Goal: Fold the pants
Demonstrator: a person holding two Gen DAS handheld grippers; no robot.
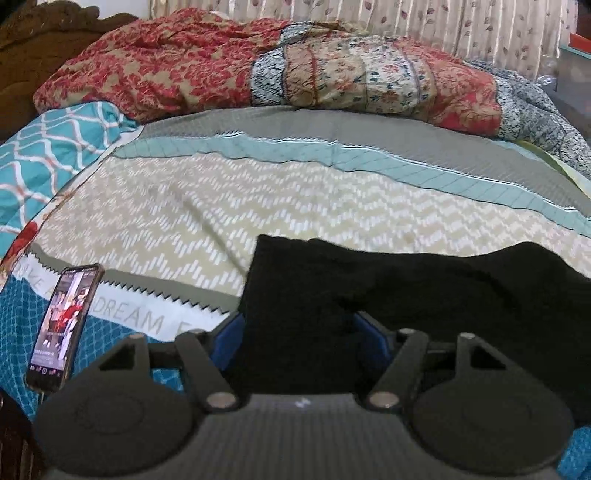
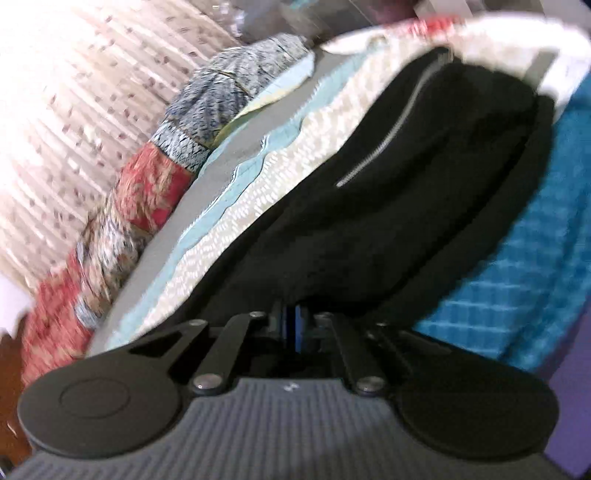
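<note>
Bed: my patterned bedsheet [image 1: 192, 206], rumpled quilt [image 1: 258, 66] behind, phone [image 1: 62, 328] lying left.
Wall: leaf-print curtain [image 1: 461, 26].
Left gripper [image 1: 297, 325]: my jaws wide around the black pants [image 1: 424, 295].
Right gripper [image 2: 295, 325]: nearly closed, pinching the pants.

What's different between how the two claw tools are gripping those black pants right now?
The left gripper has its blue fingers spread wide, with the black pants lying loosely between them. The right gripper has its fingers nearly together, pinched on the pants. The left view is level and sharp; the right view is tilted and blurred. Both are at the same garment on the bedsheet.
</note>
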